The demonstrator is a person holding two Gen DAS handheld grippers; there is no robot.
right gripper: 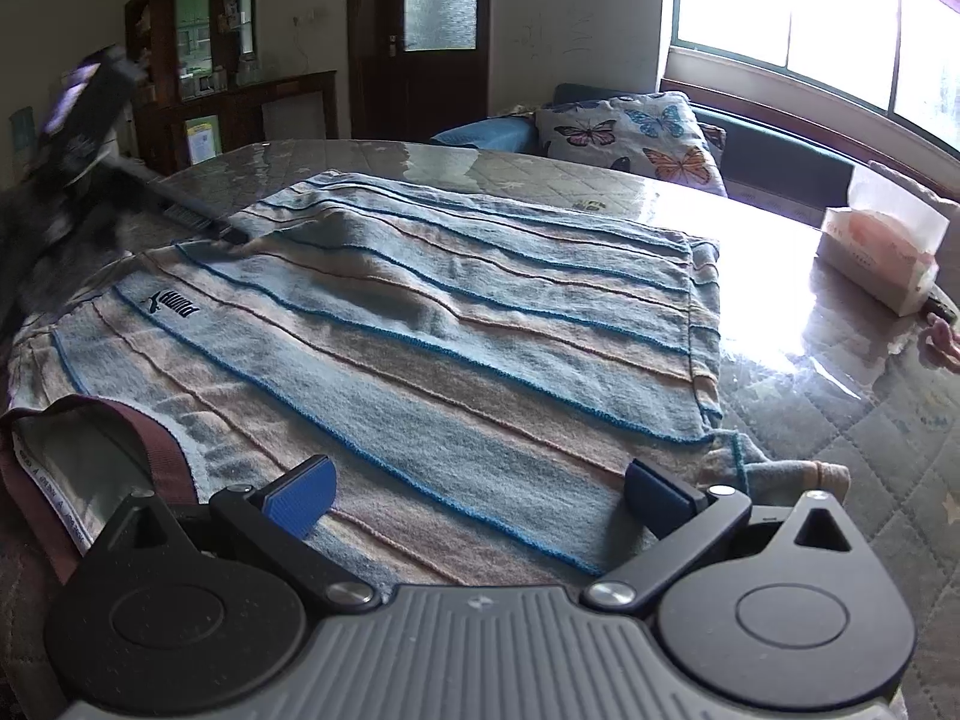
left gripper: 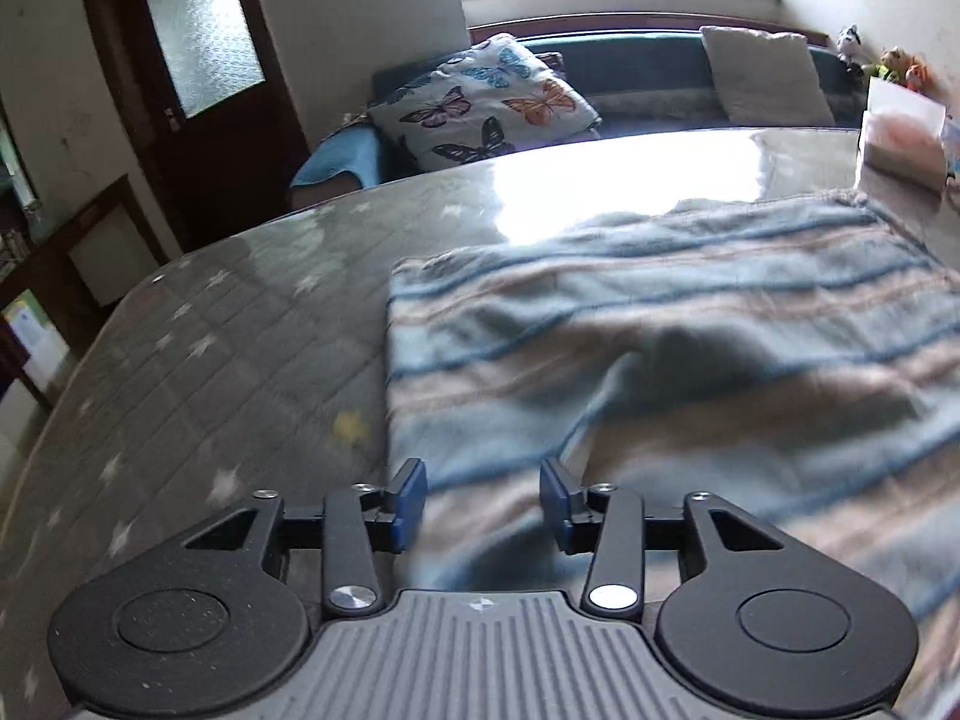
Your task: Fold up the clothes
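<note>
— Striped shirt (right gripper: 420,324)?
— Pale blue and beige bands, thin darker blue lines between, small dark logo near the chest. Maroon collar band at the near left corner.
— Pose?
— Spread flat on the quilted table (right gripper: 840,456), partly folded, one panel doubled over the top, a few soft ridges. Possibly a sleeve end poking out at the right edge; too blurred to say.

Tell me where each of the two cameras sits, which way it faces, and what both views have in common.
Left wrist: rides the left gripper, looking down across the striped shirt toward the butterfly cushion; its own blue-padded jaws stand apart, nothing between them.
Right wrist: rides the right gripper, over the shirt's collar end, facing the window; its jaws stand wide, and the left gripper shows blurred at far left.
Shared: shirt, quilted table, cushion, tissue box, door.
</note>
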